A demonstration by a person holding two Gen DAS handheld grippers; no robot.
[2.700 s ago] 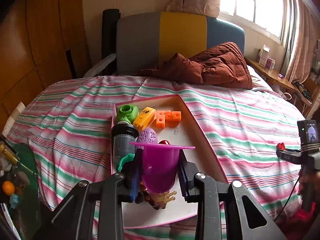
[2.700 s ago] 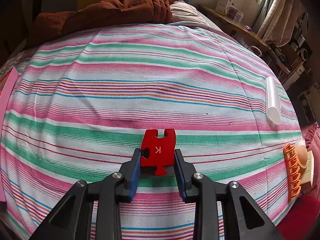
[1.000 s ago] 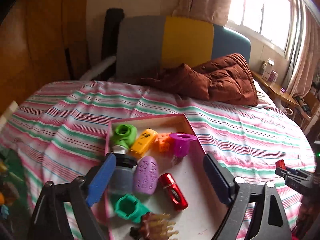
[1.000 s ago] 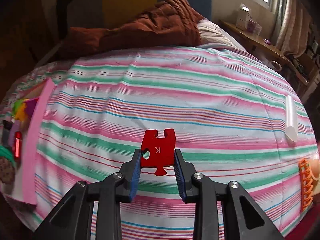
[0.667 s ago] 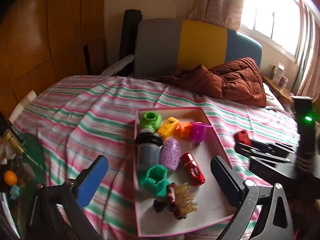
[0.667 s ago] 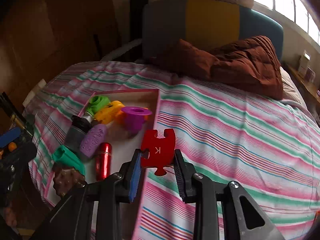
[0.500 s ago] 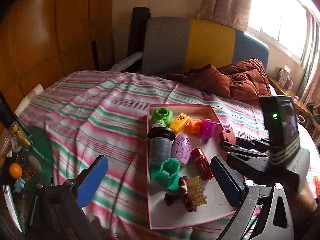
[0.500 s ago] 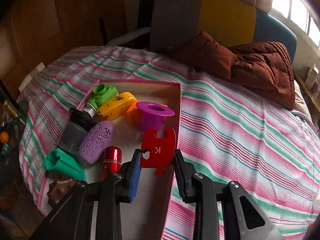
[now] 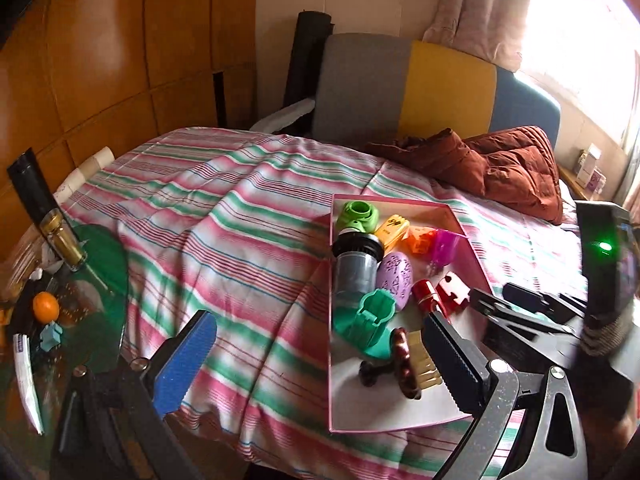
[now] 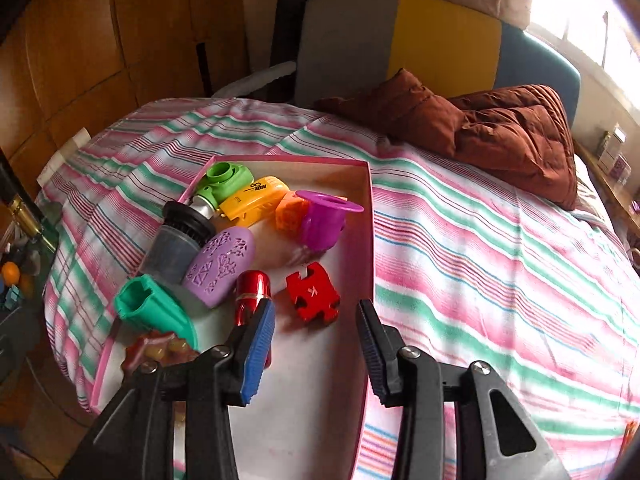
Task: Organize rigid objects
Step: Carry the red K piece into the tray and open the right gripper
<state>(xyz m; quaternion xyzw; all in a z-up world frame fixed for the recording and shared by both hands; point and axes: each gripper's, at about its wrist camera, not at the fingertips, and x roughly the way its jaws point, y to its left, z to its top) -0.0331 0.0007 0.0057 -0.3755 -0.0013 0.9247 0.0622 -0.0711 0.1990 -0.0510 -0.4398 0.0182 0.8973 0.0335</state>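
Note:
A pink-rimmed tray point(image 10: 370, 216) lies on the striped bed and holds several toys. A red puzzle piece point(image 10: 313, 292) lies flat in it, beside a red cylinder point(image 10: 252, 292) and below a purple cup point(image 10: 322, 220). My right gripper point(image 10: 316, 332) is open just above the tray, right behind the puzzle piece, not touching it. In the left wrist view the tray point(image 9: 400, 426) is at centre right with the puzzle piece point(image 9: 452, 296) in it. My left gripper point(image 9: 316, 360) is open wide and empty, held back from the tray's left side.
The tray also holds a green punch point(image 10: 224, 180), a yellow toy point(image 10: 256, 198), a grey bottle point(image 10: 176, 240), a purple oval point(image 10: 222, 266), a teal piece point(image 10: 154, 314) and a brown brush point(image 9: 408, 364). A brown jacket point(image 10: 480, 128) lies at the headboard. A cluttered glass side table point(image 9: 60, 304) stands at left.
My right gripper carried the red puzzle piece over the tray, opened and let it go; the piece now lies in the tray. My left gripper stayed open and drew back to the left.

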